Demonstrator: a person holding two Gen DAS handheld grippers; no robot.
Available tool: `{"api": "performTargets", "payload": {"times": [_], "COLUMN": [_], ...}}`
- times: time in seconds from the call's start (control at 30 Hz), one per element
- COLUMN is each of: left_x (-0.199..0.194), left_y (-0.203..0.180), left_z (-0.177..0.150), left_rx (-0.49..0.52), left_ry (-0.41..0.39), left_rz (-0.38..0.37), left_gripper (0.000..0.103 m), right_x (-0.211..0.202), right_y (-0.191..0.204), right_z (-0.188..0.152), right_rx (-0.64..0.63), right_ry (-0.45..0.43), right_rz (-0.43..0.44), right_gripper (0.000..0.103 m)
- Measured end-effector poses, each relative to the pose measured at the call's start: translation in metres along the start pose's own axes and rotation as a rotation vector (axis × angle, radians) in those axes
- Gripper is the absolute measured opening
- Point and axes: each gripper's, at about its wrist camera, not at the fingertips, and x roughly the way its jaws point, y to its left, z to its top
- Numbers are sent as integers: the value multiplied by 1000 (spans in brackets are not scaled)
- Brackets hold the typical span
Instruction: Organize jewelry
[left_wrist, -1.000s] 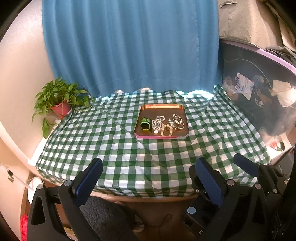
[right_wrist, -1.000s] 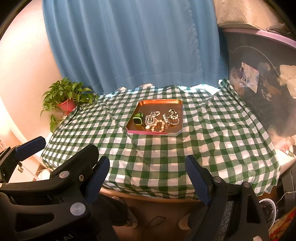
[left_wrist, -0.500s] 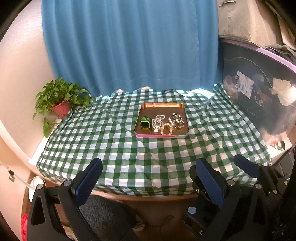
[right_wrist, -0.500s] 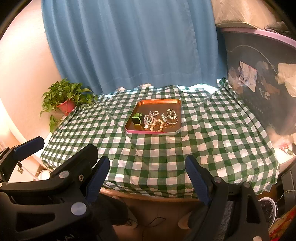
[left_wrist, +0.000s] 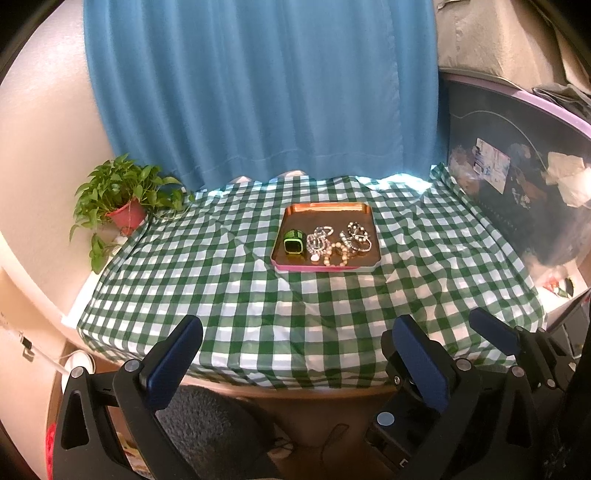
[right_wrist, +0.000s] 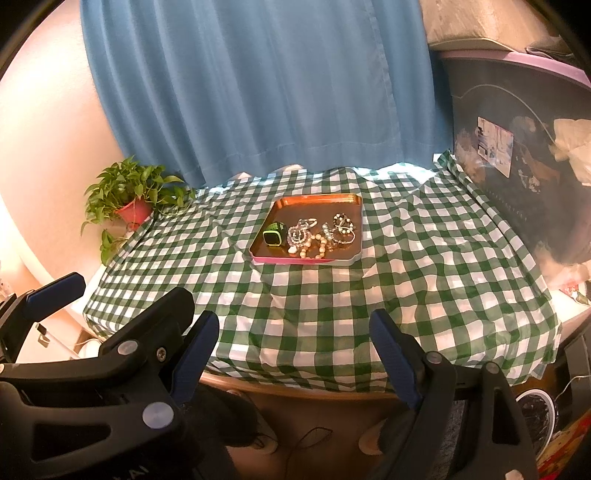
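A green-and-white checked cloth (left_wrist: 258, 295) is spread over the worktop. Toward the far edge, near its middle, a shallow orange tray (left_wrist: 325, 210) with a pink rim is set. In the tray's near half, a green watch (left_wrist: 294, 246) lies at the left, and a tangle of beaded bracelets (left_wrist: 338, 243) is heaped just beside it to the right.

The left hand-held gripper (left_wrist: 295, 354) is held off the near edge with its 2 blue pads wide apart and nothing between them. The right hand-held gripper (right_wrist: 295, 350) is held alongside it, likewise spread wide and empty. Nothing is seen on the cloth between either and the tray.

A potted plant (left_wrist: 123, 206) is placed at the far left corner. A blue curtain (left_wrist: 258, 92) hangs behind the far edge. A dark storage bin (left_wrist: 517, 177) stands against the right edge.
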Motion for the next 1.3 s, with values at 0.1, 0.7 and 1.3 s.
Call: {"api": "performTargets", "payload": {"times": [0.1, 0.7, 1.3], "left_x": [0, -1, -1], "left_y": [-1, -3, -3], "left_z": [0, -1, -2], "left_rx": [0, -1, -2], "left_ry": [3, 3, 4], "left_rz": [1, 4, 2], "left_gripper": [102, 102, 102], "right_x": [0, 0, -1], "right_y": [-1, -4, -3], "right_z": [1, -1, 0], "right_rx": [1, 1, 1], "right_ry": [0, -1, 0], "right_rz": [1, 6, 6], "right_gripper": [81, 81, 81]}}
